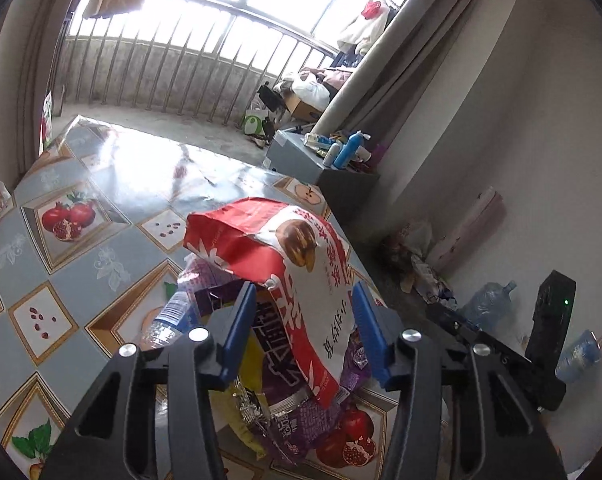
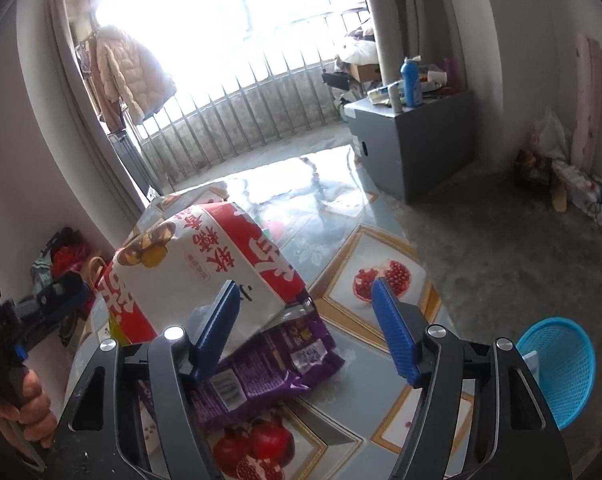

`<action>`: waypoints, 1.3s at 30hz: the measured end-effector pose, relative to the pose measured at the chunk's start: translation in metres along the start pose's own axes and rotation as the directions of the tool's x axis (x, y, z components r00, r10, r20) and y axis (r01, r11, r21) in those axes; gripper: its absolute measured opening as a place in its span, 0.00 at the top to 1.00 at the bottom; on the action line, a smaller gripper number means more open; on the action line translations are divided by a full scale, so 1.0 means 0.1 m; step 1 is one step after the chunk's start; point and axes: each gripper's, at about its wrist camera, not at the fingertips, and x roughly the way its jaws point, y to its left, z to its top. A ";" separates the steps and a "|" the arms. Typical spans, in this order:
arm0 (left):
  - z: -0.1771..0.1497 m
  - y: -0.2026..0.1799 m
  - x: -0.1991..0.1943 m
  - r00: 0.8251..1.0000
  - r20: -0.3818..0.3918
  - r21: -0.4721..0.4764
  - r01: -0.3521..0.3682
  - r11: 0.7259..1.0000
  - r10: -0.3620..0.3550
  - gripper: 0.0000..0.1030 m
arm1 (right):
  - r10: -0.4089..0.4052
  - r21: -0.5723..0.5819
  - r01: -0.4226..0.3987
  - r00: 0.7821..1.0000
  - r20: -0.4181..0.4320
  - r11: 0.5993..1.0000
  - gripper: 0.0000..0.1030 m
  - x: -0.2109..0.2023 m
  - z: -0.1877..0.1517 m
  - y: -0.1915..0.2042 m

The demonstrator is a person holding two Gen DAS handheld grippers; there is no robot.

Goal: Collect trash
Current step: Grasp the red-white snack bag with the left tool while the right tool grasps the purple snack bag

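A red-and-white snack bag (image 1: 301, 264) tops a heap of wrappers at the centre of the left wrist frame, on a fruit-patterned table (image 1: 61, 248). The left tool (image 1: 303, 308) stands open, its blue fingers (image 1: 241, 320) on either side of the bag, not visibly pressing it. A purple bag (image 2: 269, 364) lies under it, a clear bottle (image 1: 167, 320) at the heap's left. In the right wrist frame, the right tool (image 2: 305, 304) gapes wide and empty just beside the heap. A blue basket (image 2: 561, 364) sits at lower right.
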 end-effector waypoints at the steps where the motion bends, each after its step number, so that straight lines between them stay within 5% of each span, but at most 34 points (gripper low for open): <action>1: 0.00 0.02 0.05 1.000 -0.011 -0.013 0.004 1.000 -0.005 0.59 | 0.018 0.021 -0.017 1.000 -0.019 1.000 0.48 0.06 0.03 -0.02; 10: -0.01 0.22 0.23 0.999 -0.037 -0.120 0.004 0.993 -0.008 0.69 | 0.141 0.216 -0.105 0.977 -0.160 0.971 0.60 0.08 -0.34 -0.26; 16: -0.03 0.31 0.31 0.998 -0.062 -0.135 -0.011 0.991 0.003 0.90 | 0.263 0.393 -0.139 0.923 -0.280 0.909 0.64 0.18 -0.80 -0.47; 28: -0.09 0.30 0.29 0.997 -0.041 -0.089 -0.063 0.994 0.060 0.94 | 0.454 0.516 -0.256 0.837 -0.304 0.818 0.66 0.31 -0.98 -0.23; 33: -0.13 0.36 0.31 0.996 -0.056 -0.093 -0.080 0.992 0.075 0.94 | 0.456 0.535 -0.254 0.843 -0.286 0.806 0.67 0.34 -0.91 -0.18; 39: -0.16 0.37 0.34 0.994 -0.065 -0.091 -0.088 0.992 0.082 0.94 | 0.450 0.597 -0.235 0.861 -0.239 0.767 0.78 0.33 -0.88 -0.32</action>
